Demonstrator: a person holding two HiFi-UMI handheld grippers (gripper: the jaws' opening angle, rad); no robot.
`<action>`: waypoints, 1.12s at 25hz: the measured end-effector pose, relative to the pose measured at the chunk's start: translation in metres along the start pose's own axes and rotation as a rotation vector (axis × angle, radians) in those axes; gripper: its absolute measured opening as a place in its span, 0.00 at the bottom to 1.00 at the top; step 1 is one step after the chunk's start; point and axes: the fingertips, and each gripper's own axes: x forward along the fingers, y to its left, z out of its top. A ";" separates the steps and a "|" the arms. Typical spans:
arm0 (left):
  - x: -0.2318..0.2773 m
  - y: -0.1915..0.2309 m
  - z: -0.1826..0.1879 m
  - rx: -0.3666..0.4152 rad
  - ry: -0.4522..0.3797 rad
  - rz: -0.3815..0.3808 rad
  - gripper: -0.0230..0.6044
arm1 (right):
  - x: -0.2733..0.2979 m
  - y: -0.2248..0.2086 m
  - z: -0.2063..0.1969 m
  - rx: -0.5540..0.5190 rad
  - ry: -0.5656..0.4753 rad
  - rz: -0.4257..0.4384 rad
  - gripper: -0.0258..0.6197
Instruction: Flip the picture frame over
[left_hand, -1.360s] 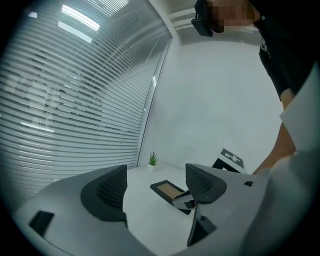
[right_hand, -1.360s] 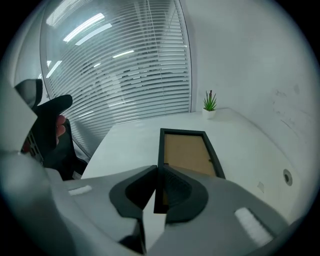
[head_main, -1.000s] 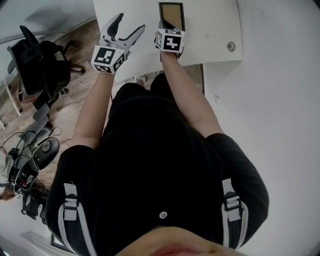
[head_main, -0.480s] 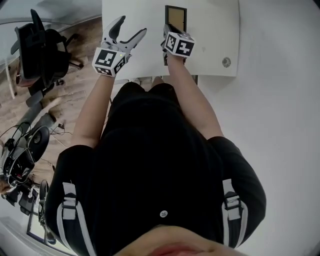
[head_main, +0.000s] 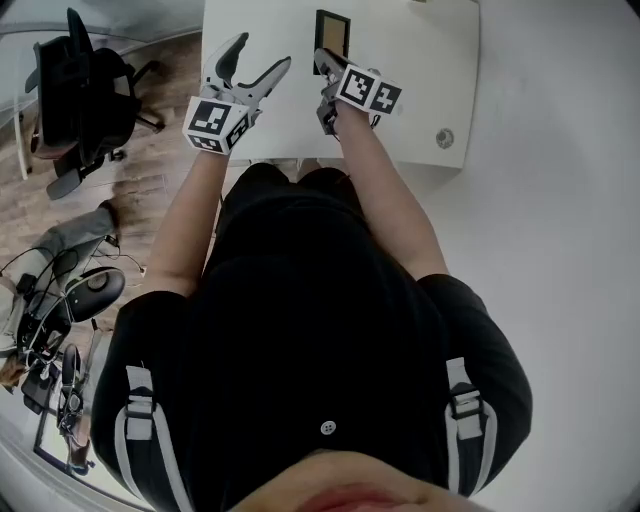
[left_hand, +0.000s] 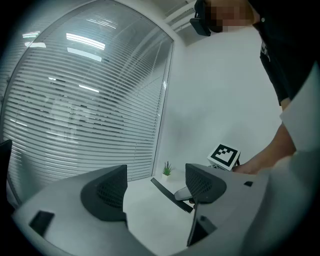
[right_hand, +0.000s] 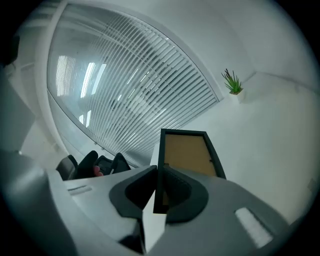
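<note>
The picture frame (head_main: 332, 36) is black-edged with a brown backing board facing up, and it is lifted off the white table (head_main: 420, 60) at its near end. My right gripper (head_main: 322, 60) is shut on the frame's near edge; in the right gripper view the frame (right_hand: 190, 155) stands tilted, its rim pinched between the jaws (right_hand: 156, 192). My left gripper (head_main: 255, 58) hovers open to the left of the frame with nothing between its fingers. In the left gripper view the frame (left_hand: 172, 196) shows edge-on as a dark strip past the open jaws (left_hand: 155, 192).
A small potted plant (right_hand: 233, 84) stands at the table's far corner by the blinds. A round metal cap (head_main: 445, 138) sits in the table top at the right. Office chairs (head_main: 70, 90) stand on the wooden floor at left, with cables and gear (head_main: 55, 320) lower left.
My right gripper has risen and rolled with the frame's near edge in it, tilting the frame up off the table. The left gripper has shifted only slightly and stays open.
</note>
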 end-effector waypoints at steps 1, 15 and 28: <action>0.001 0.000 -0.002 -0.002 0.002 0.006 0.63 | 0.002 0.001 -0.002 0.014 0.012 0.028 0.12; 0.009 0.003 -0.013 -0.013 0.006 0.062 0.63 | 0.021 0.024 -0.033 0.364 0.093 0.397 0.12; 0.009 0.008 -0.038 -0.016 0.034 0.079 0.63 | 0.028 0.024 -0.046 0.550 0.063 0.628 0.12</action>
